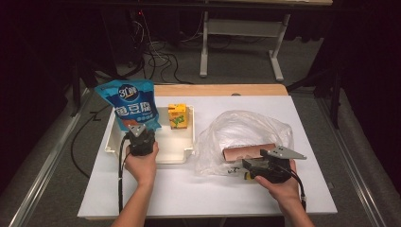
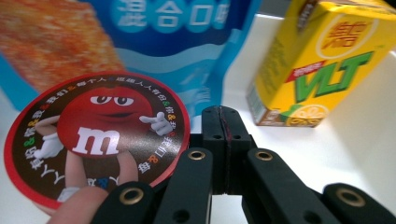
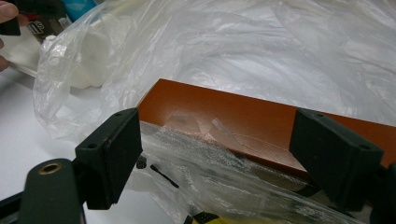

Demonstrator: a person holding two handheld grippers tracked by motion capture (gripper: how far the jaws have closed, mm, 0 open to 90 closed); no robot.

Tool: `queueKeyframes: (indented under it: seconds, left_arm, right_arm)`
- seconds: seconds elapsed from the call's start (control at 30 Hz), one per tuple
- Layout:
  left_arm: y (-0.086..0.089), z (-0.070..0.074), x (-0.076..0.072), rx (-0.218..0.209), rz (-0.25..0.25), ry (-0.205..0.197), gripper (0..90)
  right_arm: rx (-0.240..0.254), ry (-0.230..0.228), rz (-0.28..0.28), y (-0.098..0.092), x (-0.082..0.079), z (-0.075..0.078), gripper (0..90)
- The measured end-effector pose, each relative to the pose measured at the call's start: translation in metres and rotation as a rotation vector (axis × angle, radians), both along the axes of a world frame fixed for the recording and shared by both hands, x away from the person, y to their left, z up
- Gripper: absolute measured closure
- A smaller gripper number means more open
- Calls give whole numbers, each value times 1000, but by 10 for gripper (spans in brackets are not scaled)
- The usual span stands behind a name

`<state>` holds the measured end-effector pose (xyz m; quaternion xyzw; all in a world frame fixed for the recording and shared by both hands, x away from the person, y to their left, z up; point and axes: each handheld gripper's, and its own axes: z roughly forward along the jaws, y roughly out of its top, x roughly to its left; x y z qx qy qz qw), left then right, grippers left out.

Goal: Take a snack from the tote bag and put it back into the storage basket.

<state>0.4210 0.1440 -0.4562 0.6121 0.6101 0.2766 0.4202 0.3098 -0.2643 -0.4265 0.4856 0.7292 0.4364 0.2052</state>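
Observation:
My left gripper (image 1: 136, 127) reaches into the white tray (image 1: 182, 153), its jaws shut flat against each other (image 2: 223, 125) with nothing visible between them. Just left of the jaws lies a round M&M's pack (image 2: 98, 135), with a fingertip at its near edge. A blue snack bag (image 1: 127, 103) stands behind it, and a yellow drink carton (image 1: 177, 116) is to the right. My right gripper (image 1: 241, 169) rests open at the mouth of a clear plastic bag (image 1: 246, 130). Its jaws (image 3: 219, 154) stand wide apart before a brown box (image 3: 243, 121) inside the bag.
The tray and the bag sit on a white sheet (image 1: 189, 189) over a wooden table (image 1: 220, 90). Cables (image 1: 158, 59) and a desk frame (image 1: 241, 28) lie on the floor beyond. The left gripper's black cable (image 1: 120, 179) trails toward the near edge.

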Motion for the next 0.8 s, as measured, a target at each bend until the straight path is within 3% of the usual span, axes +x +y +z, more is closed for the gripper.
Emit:
queueKeyframes:
  seconds: [0.17, 0.4, 0.5, 0.63, 0.7, 0.8]
  left_arm:
    - [13, -1, 0, -19, 38, 5, 900]
    - [28, -3, 0, -10, 95, 7, 900]
    - [32, -6, -2, -17, 89, 12, 900]
    - [32, -7, -18, -12, 70, -2, 875]
    - [31, -7, -31, -35, 86, -10, 874]
    - [33, -6, -43, -35, 116, -14, 900]
  right_arm:
    - [-3, -2, 4, 1, 0, 0, 172]
    - [-10, -2, 8, 2, 0, -1, 173]
    - [-6, 2, 7, 4, 0, -1, 173]
    - [-8, 2, 8, 3, 0, -1, 173]
    - [-2, 2, 2, 2, 0, 0, 173]
    - [1, 1, -3, 0, 0, 0, 173]
